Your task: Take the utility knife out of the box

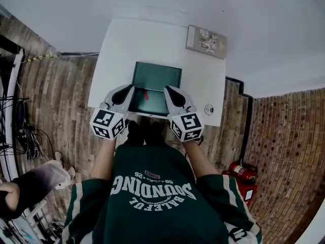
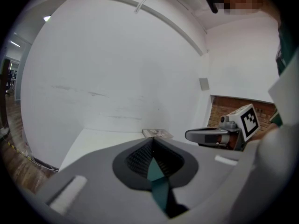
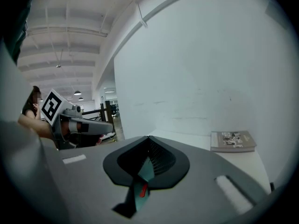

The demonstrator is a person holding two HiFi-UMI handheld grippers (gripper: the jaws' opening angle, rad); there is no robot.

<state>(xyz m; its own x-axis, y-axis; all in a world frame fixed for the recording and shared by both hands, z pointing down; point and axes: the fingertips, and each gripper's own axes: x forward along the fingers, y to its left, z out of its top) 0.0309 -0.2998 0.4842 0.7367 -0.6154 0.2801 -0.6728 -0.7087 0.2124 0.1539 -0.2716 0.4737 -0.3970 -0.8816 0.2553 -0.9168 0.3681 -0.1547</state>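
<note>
Head view: utility knife (image 1: 147, 95) lies in box (image 1: 157, 75), running near-to-far.

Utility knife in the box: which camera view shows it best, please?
The head view: the red utility knife lies in plain sight inside the open box. The right gripper view shows only a red sliver through the gap below its jaws. The left gripper view shows only the green box floor.

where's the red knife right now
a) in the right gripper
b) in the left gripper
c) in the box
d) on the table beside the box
c: the knife lies on the teal floor of the open box, and the left gripper and right gripper are both shut with nothing in them.
</note>
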